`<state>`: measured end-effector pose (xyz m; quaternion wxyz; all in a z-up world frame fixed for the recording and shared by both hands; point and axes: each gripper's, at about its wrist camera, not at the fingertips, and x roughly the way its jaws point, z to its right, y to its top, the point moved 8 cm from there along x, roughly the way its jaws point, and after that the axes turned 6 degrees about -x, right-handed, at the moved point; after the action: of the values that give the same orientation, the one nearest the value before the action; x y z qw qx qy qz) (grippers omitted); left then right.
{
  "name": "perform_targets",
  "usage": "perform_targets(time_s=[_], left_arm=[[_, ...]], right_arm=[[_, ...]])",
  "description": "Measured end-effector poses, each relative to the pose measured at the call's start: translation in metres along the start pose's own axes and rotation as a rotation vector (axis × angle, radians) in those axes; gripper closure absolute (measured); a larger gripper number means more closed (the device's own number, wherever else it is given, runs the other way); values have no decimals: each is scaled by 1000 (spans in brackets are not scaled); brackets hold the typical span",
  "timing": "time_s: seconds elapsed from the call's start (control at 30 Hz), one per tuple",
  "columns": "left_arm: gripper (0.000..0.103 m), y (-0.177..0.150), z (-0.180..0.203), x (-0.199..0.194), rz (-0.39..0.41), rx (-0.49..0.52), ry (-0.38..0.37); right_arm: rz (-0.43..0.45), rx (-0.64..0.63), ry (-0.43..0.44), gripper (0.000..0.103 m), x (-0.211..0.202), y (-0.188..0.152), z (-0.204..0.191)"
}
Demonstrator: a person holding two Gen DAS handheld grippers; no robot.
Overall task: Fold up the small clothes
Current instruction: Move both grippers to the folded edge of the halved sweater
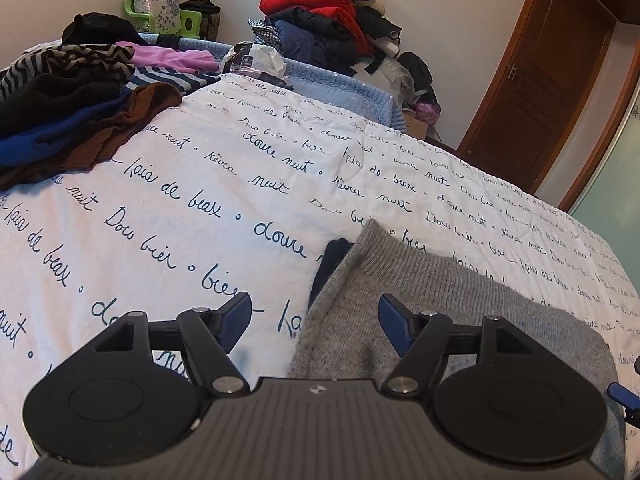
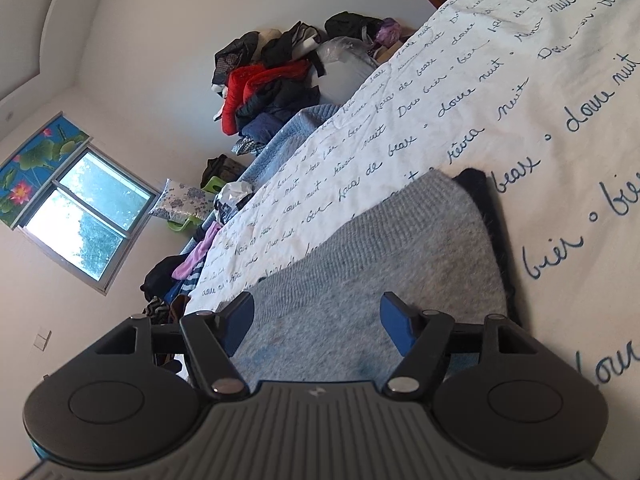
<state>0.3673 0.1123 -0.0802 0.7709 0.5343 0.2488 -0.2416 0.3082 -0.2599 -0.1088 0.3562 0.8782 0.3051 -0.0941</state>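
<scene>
Left gripper (image 1: pixel 316 322) is standing with jaws apart, nothing between the blue pads, hovering over the left edge of the grey knit garment (image 1: pixel 432 304). Right gripper (image 2: pixel 318 322) is likewise gaping, empty, hanging over the same grey knit. The garment is lying folded on the white bedspread (image 1: pixel 180 184) with script lettering, a dark cloth (image 1: pixel 332 264) peeking out beneath its edge. Unfolded clothes (image 1: pixel 68 112) are sitting heaped at the spread's far left; a jacket pile (image 1: pixel 328 20) is leaning by the wall; wooden door (image 1: pixel 532 92) is showing beyond
</scene>
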Motion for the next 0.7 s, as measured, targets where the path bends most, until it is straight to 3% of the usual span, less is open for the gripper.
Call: perform_targets(time_s=[0.5, 0.6, 0.7], left_arm=[[32, -19, -21, -9, -29, 31, 15], [32, -20, -29, -9, -41, 22, 6], [32, -20, -35, -9, -54, 8, -11]], right_arm=[[-68, -37, 41, 32, -5, -29, -34], [-88, -72, 50, 24, -5, -38, -47], [-124, -149, 34, 24, -2, -53, -64]])
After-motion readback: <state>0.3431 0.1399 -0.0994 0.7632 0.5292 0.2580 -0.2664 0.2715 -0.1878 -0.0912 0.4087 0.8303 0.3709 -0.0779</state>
